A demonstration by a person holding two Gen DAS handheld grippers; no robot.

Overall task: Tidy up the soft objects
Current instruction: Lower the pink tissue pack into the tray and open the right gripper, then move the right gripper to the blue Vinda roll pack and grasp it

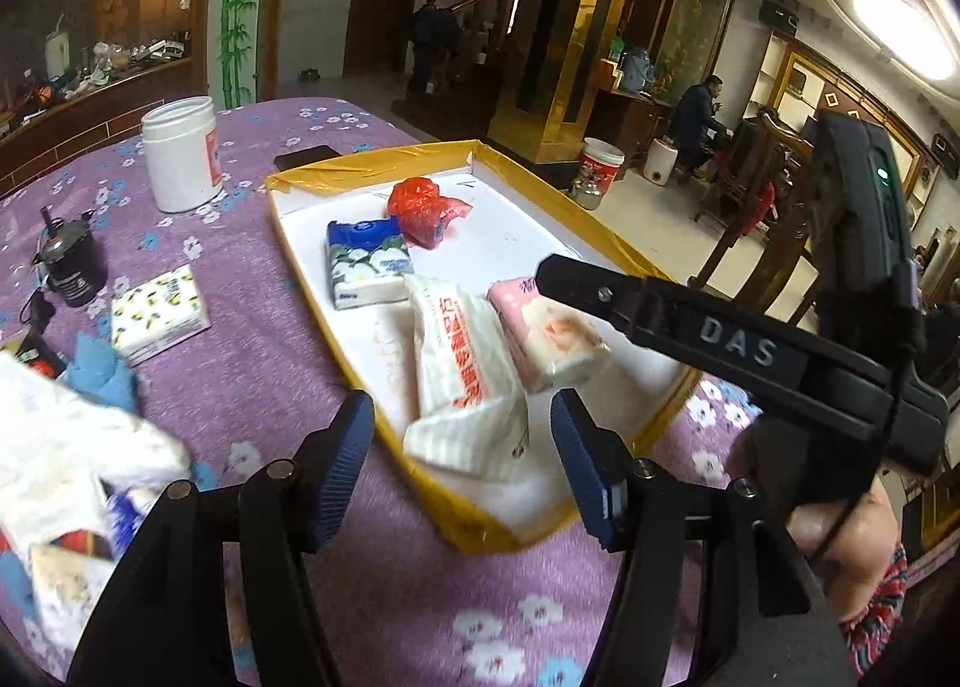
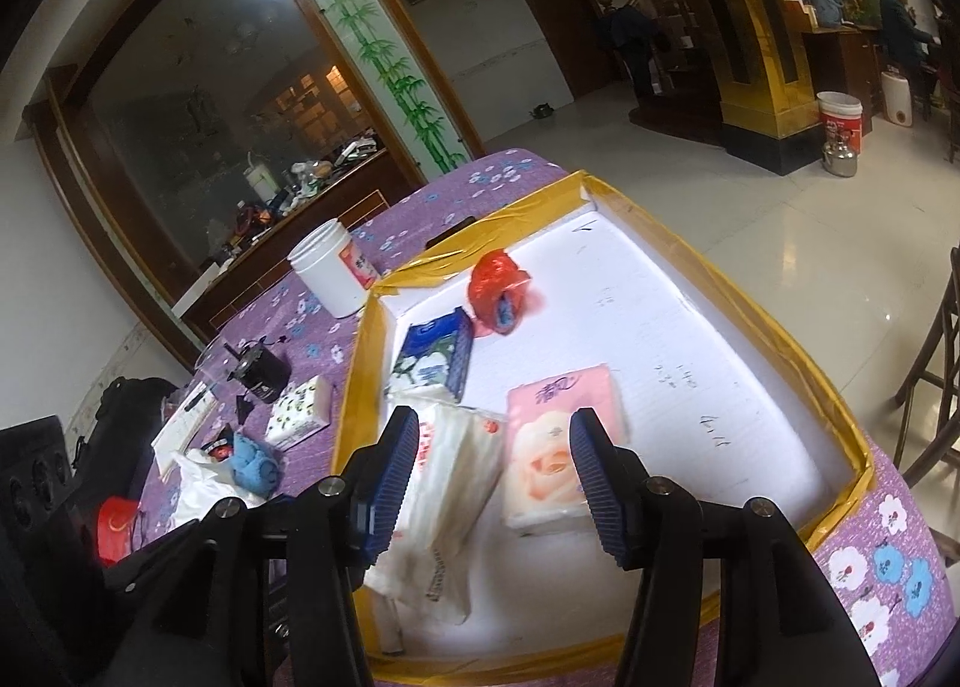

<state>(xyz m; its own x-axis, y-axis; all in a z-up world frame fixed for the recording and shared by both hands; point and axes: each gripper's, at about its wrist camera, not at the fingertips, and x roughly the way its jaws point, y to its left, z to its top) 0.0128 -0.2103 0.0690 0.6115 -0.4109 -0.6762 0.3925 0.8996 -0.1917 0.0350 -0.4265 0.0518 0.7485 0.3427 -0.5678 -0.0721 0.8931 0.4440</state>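
Observation:
A white tray with a yellow taped rim (image 1: 336, 171) (image 2: 774, 321) lies on the purple flowered cloth. In it are a red plastic bag (image 1: 423, 210) (image 2: 501, 282), a blue tissue pack (image 1: 367, 261) (image 2: 435, 357), a white pack with red print (image 1: 462, 375) (image 2: 456, 477) and a pink pack (image 1: 546, 336) (image 2: 549, 447). My left gripper (image 1: 465, 465) hovers open over the white pack's near end, its pads clear of it. My right gripper (image 2: 495, 483) hangs open above the white and pink packs, touching neither. Its black finger marked DAS (image 1: 720, 339) crosses the left wrist view.
Left of the tray on the cloth are a white jar (image 1: 180, 153) (image 2: 333, 273), a small black device (image 1: 72, 267), a yellow-patterned tissue pack (image 1: 159, 315) (image 2: 300, 411), a blue cloth (image 1: 102, 375) and crumpled white bags (image 1: 72, 459). Wooden chairs (image 1: 762, 219) stand to the right.

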